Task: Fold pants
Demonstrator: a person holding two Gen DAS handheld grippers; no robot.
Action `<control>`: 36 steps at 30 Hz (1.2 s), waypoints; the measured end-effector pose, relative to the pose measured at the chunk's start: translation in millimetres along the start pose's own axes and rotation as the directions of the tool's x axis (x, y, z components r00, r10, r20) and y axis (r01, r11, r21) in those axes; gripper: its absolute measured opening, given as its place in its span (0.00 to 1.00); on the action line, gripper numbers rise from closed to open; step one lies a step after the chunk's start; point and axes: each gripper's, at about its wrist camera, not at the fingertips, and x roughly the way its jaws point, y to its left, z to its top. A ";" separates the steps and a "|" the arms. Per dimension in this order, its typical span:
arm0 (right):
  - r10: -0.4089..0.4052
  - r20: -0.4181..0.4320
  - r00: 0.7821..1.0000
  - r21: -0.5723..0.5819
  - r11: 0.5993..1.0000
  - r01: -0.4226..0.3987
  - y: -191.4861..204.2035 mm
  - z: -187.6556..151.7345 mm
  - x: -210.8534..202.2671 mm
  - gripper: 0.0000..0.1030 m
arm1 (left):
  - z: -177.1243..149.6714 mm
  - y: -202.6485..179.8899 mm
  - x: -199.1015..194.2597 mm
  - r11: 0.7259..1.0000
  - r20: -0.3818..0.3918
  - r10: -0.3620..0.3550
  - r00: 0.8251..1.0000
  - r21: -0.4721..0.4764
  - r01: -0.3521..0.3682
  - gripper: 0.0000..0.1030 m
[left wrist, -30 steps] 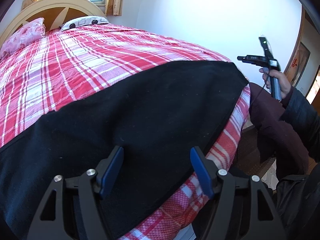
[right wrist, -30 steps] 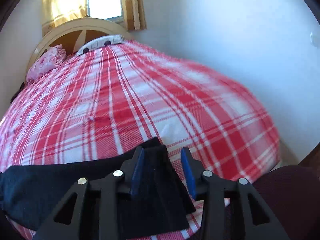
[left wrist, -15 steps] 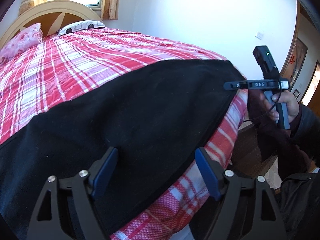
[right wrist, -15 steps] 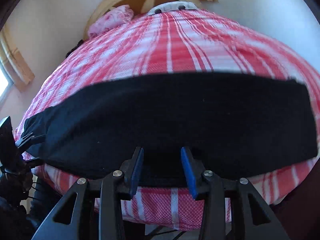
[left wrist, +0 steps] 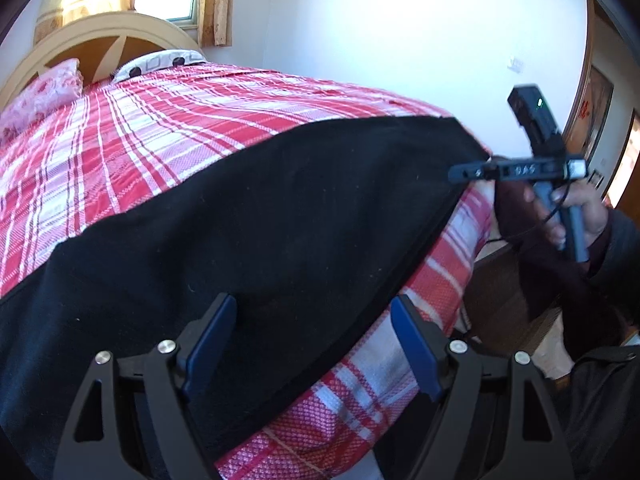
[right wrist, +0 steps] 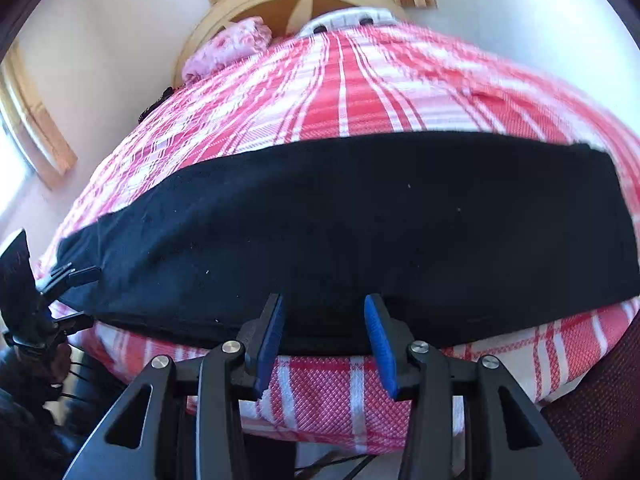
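Observation:
Black pants (left wrist: 248,232) lie flat in a long band across the near edge of the red plaid bed (left wrist: 168,120). They also show in the right wrist view (right wrist: 360,224). My left gripper (left wrist: 312,344) is open and empty, hovering over the pants' near edge. My right gripper (right wrist: 324,340) is open and empty, just in front of the pants' near hem. In the left wrist view the right gripper (left wrist: 460,174) sits at the pants' right end. In the right wrist view the left gripper (right wrist: 76,296) sits at the pants' left end.
A wooden headboard (left wrist: 120,36), a pink pillow (left wrist: 40,96) and a white patterned pillow (left wrist: 168,62) are at the bed's far end. A white wall (left wrist: 400,28) and a doorway (left wrist: 600,112) lie to the right. The person's dark clothing (left wrist: 600,380) is close by.
The right gripper let go of the pants' corner, opened wider and swung to face along the bed edge. The left gripper opened wider and drew back a little.

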 end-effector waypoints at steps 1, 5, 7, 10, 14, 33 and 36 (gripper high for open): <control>-0.005 0.004 1.000 0.006 1.000 0.005 0.6 0.2 -0.9 0.43 | 1.5 -1.3 -2.4 1.000 0.005 -0.010 1.000 -0.005 0.010 0.79; 0.072 0.036 0.997 0.027 0.997 -0.073 13.7 -1.4 -4.8 0.43 | 6.6 -8.8 -4.8 0.998 0.025 -0.063 0.998 -0.024 0.064 0.79; 0.103 0.051 0.993 0.004 0.995 -0.103 32.2 -4.7 -4.0 0.43 | 5.1 -16.6 2.2 0.998 0.010 -0.060 0.998 -0.010 0.060 0.79; 0.132 0.040 0.990 -0.058 0.990 -0.130 63.7 -9.4 3.7 0.43 | -0.2 -24.6 5.7 0.999 0.008 -0.053 0.999 -0.007 0.053 0.79; 0.172 0.020 0.985 -0.096 0.981 -0.170 90.2 -7.6 11.8 0.43 | -4.3 -23.2 -11.7 0.999 0.050 -0.031 0.998 -0.032 0.032 0.79; 0.627 -0.427 0.651 0.166 0.762 -0.626 246.2 156.1 187.2 0.43 | -39.3 36.1 -34.3 0.988 0.079 0.107 0.991 -0.123 -0.097 0.85; 0.616 -0.530 0.583 0.235 0.767 -0.597 264.4 148.9 221.9 0.43 | -41.5 33.1 -38.1 0.990 0.089 0.105 0.990 -0.105 -0.096 0.85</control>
